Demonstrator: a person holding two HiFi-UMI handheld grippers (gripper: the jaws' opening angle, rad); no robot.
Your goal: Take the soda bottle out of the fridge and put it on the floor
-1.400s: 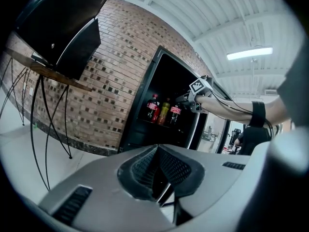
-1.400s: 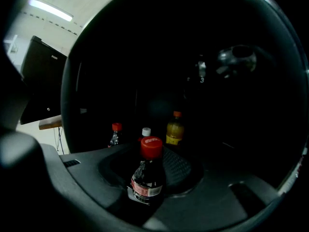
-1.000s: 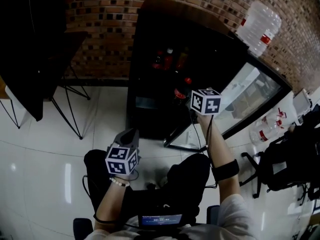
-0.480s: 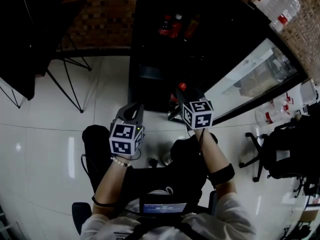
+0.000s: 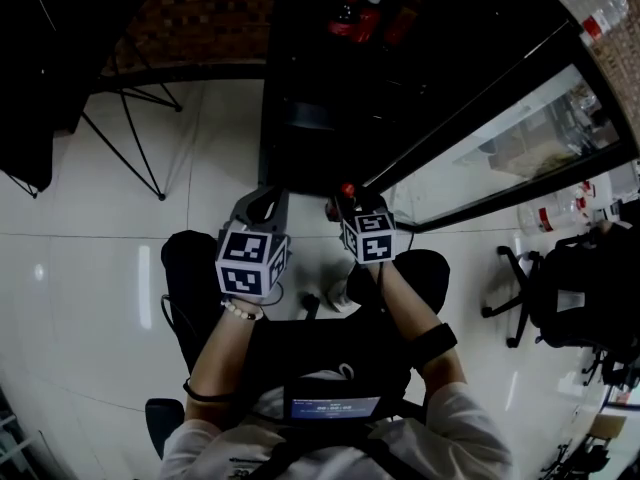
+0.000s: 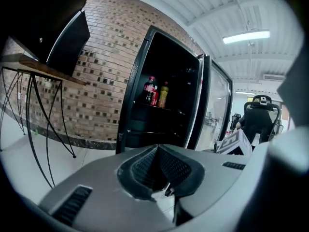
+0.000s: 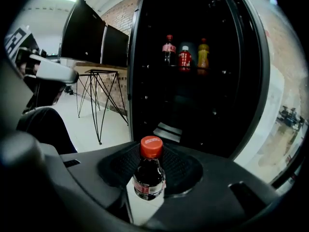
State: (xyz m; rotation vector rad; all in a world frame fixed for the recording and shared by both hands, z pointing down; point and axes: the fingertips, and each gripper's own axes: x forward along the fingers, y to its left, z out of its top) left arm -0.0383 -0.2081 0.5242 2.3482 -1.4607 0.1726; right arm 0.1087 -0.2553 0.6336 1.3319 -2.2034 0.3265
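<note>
Our right claw is pinching the small, red-capped plastic soda bottle of dark cola. The ribbed black pads press on its body from either side, and it stands upright between them, cap uppermost. Our left claw has its pads pressed together with nothing between them. It hangs at 9 o'clock of the right claw, just beside it, and takes no part in the grip.

Moving outward, the tall black fridge lies at 12 o'clock of both claws, its glass door swung wide toward 2 o'clock. The soda bottle is outside the cabinet, in front of the fridge's bottom edge, and in the head view its red cap shows just past the right claw. Three other bottles, two red-labelled and one orange, stand on a shelf deep inside at 12 o'clock. The glossy white tiled floor spreads from 9 o'clock round to 6 o'clock.

We judge the first half done, since the soda bottle is out of the fridge. What is left is the second half: resting it on the floor and spreading the right claw. We cannot tell whether its base touches the tiles, because no view shows the base. The grip is plainly on, so we take the placing as unfinished.
</note>
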